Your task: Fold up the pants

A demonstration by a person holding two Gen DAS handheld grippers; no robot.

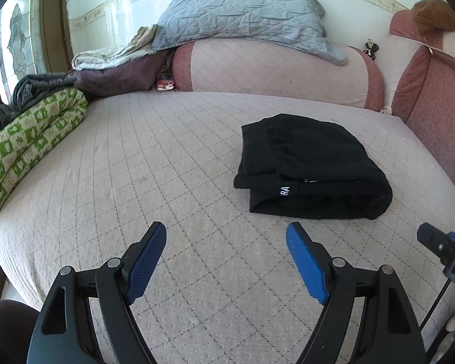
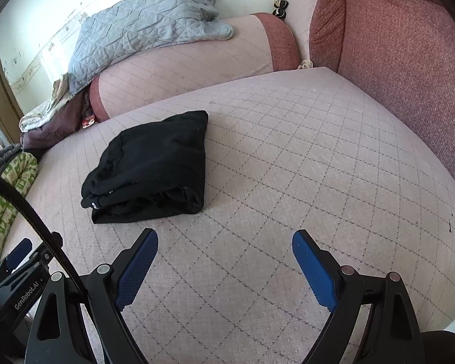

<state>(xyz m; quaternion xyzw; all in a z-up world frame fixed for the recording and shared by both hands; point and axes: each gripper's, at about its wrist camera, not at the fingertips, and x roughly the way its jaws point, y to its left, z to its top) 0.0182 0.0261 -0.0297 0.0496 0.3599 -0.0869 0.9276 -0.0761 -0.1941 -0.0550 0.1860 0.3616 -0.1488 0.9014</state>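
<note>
The black pants (image 1: 311, 166) lie folded into a compact stack on the pink quilted bed (image 1: 166, 166), with a small white label on the near edge. In the right wrist view the pants (image 2: 151, 163) lie ahead and to the left. My left gripper (image 1: 226, 233) is open and empty, held above the bed, short of the pants and to their left. My right gripper (image 2: 224, 239) is open and empty, above the bed (image 2: 288, 166), to the right of the pants. Neither touches the pants.
A green patterned quilt (image 1: 30, 151) lies at the left edge. A pink bolster (image 1: 273, 69) with a grey quilt (image 1: 242, 12) on it lines the back. A red cushion (image 2: 394, 54) stands at the right. Part of the left gripper (image 2: 18, 264) shows low left in the right wrist view.
</note>
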